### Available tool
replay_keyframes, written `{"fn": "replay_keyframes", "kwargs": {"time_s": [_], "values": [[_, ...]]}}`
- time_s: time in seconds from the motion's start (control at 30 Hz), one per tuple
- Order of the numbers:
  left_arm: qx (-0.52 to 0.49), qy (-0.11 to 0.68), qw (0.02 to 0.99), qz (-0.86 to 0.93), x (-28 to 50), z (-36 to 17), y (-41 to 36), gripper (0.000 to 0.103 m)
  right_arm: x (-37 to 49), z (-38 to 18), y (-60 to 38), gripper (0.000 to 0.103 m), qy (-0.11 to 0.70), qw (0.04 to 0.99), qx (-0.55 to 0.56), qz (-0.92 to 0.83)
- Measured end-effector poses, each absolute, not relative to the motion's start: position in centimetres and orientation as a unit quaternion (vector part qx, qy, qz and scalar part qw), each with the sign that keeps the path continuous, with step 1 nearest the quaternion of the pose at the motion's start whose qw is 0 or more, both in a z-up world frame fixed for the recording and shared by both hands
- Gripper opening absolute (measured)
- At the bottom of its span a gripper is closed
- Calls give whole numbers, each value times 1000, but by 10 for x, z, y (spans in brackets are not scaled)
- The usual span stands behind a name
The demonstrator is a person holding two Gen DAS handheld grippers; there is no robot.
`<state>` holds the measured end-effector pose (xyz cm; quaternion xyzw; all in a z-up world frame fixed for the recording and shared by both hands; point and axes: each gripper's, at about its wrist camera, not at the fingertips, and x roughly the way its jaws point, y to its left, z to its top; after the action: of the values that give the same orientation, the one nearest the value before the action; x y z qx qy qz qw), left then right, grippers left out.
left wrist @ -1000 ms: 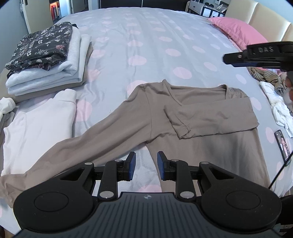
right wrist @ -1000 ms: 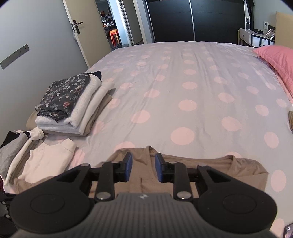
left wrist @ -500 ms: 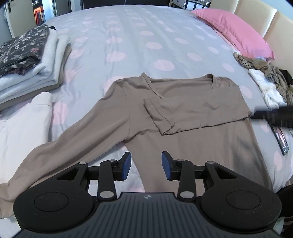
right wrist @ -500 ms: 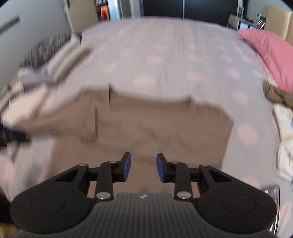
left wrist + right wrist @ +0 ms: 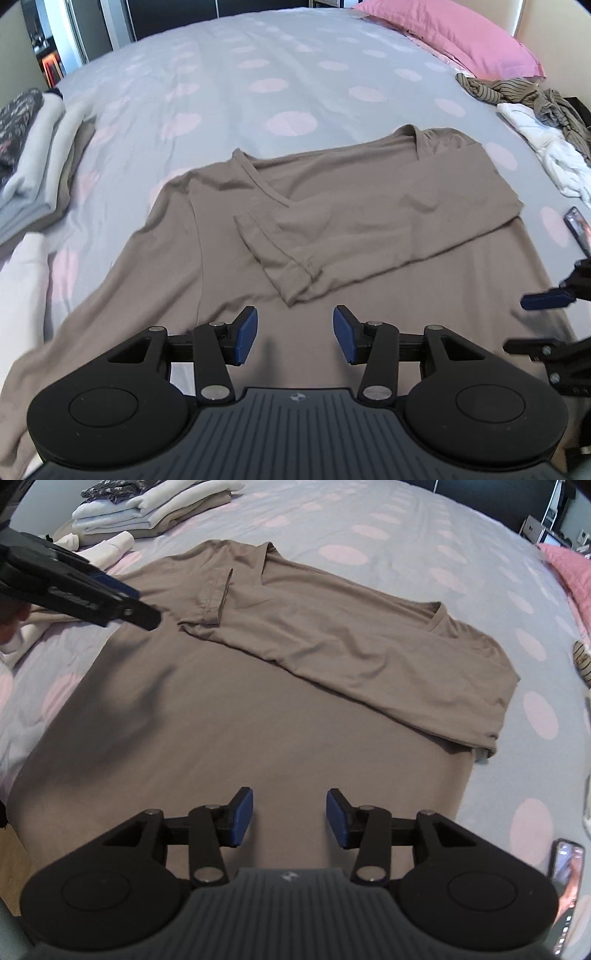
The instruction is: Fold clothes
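Note:
A taupe long-sleeved V-neck shirt [image 5: 332,206] lies flat on the bed, one sleeve folded across its chest, the other stretched out to the left. My left gripper [image 5: 293,338] hovers over the shirt's lower body, jaws opening, nothing between them. My right gripper [image 5: 290,821] hangs over the same shirt [image 5: 280,686] near its hem, jaws also opening and empty. The left gripper shows at the upper left of the right wrist view; the right gripper's blue pad [image 5: 546,301] shows at the right edge of the left wrist view.
Folded clothes are stacked at the bed's far left [image 5: 33,147] [image 5: 155,506]. A white garment [image 5: 22,280] lies left of the shirt. A pink pillow [image 5: 454,40], crumpled striped and white clothes [image 5: 535,118] and a phone [image 5: 567,878] sit on the right.
Both grippers have dropped closer to the shirt and their jaws have widened. The right gripper swung from facing the far bed to looking down on the shirt's body.

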<state>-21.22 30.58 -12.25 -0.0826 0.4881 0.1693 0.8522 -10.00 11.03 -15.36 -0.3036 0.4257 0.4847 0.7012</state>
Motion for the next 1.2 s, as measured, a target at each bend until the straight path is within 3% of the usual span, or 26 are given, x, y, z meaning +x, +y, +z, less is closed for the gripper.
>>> {"fn": "replay_keyframes", "kwargs": {"time_s": [0.7, 1.0, 1.2], "values": [[-73, 490, 844, 207, -193, -159, 327, 43, -82, -173, 129, 57, 460, 690, -283, 482], [-72, 492, 814, 301, -214, -151, 352, 43, -77, -173, 129, 57, 467, 690, -274, 480], [-125, 469, 809, 330, -230, -138, 373, 43, -73, -173, 129, 58, 471, 692, -268, 476]]}}
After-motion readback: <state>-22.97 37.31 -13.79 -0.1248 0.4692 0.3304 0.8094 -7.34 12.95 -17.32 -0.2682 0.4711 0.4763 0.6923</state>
